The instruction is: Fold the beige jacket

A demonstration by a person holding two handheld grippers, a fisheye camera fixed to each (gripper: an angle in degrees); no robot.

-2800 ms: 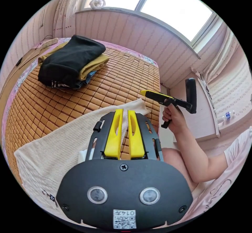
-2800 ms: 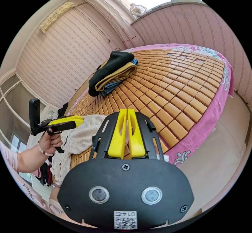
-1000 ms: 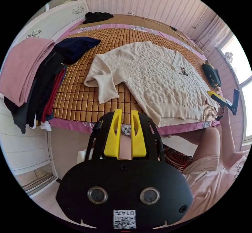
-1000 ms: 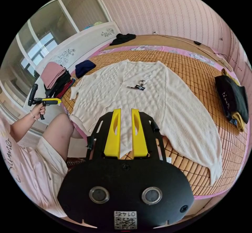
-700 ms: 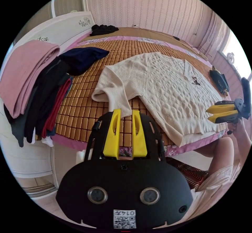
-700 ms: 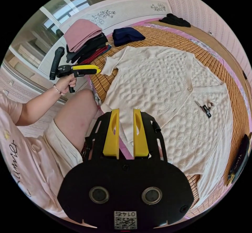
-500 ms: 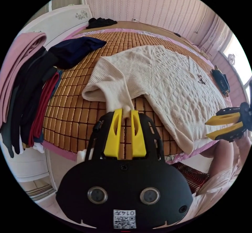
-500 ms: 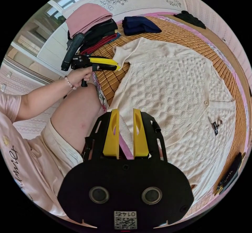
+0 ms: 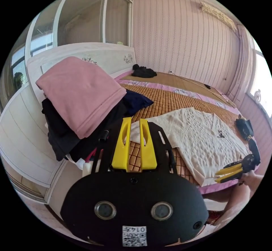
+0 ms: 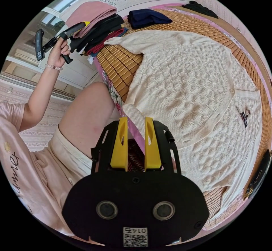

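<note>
Here the beige jacket (image 10: 192,86) lies spread flat, front up, on the bamboo mat (image 10: 119,64) of the bed. The right tongs (image 10: 135,120) hang with jaws a narrow gap apart and nothing between them, tips just over the jacket's near hem corner at the bed edge. The left tongs (image 9: 133,122) are raised beside a pile of clothes (image 9: 82,103), jaws slightly apart and empty, the jacket's sleeve beyond their tips. A person's hand (image 10: 58,54) grips the left tongs' handle.
</note>
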